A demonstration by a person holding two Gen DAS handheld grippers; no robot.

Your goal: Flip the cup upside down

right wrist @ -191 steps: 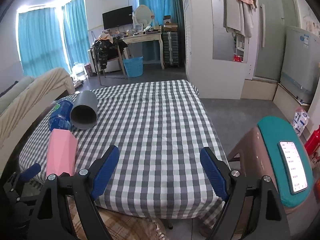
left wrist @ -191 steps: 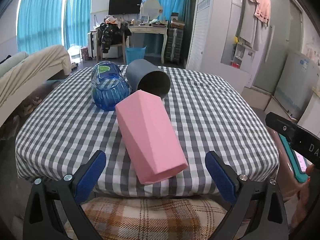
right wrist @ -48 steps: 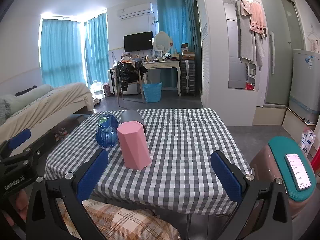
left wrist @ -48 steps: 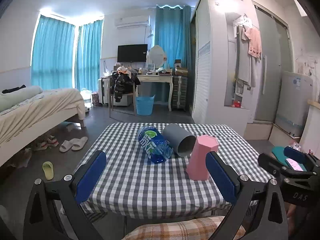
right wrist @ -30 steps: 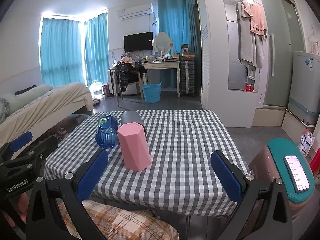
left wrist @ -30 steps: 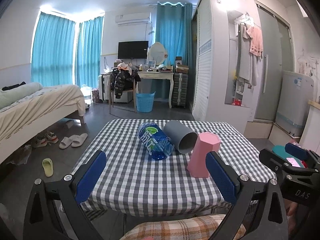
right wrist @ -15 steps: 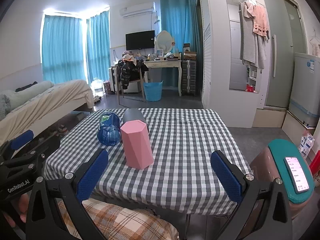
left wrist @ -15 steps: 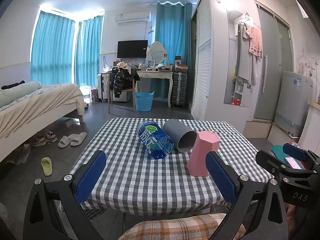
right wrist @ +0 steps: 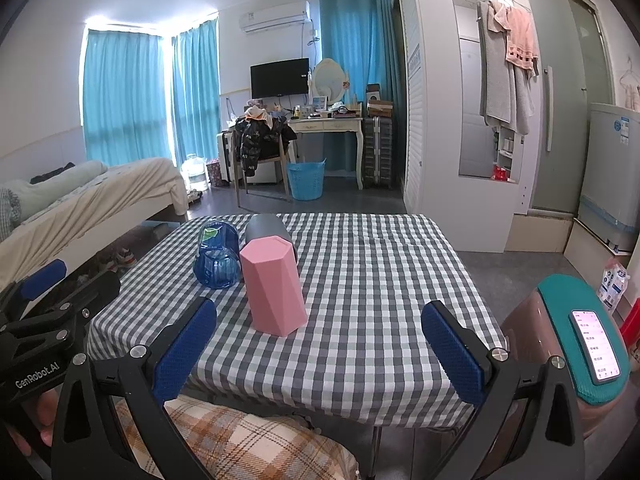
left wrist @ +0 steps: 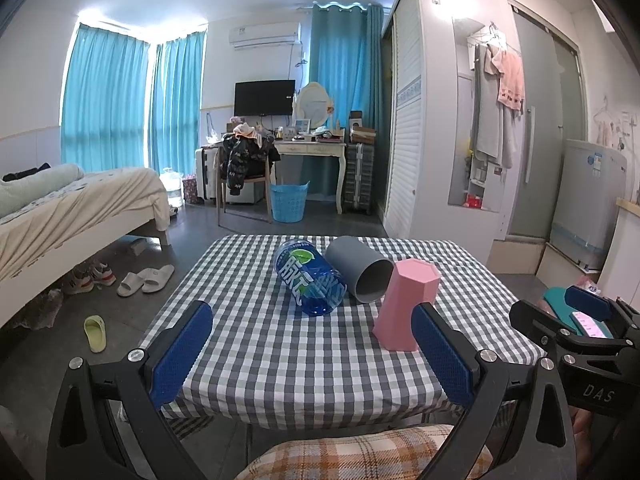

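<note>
- On the checkered counter [right wrist: 380,280], the pink cup [right wrist: 274,290] stands with its closed end up, near the front edge, apart from both grippers.
- Just behind it lie a blue bottle [left wrist: 310,282] and a grey cup [left wrist: 358,274], both on their sides, side by side.
- Right of the pink cup, the cloth is bare to the edge.
- Left gripper [left wrist: 312,354] and right gripper [right wrist: 320,350] hang off the front edge, jaws spread, holding nothing.
</note>
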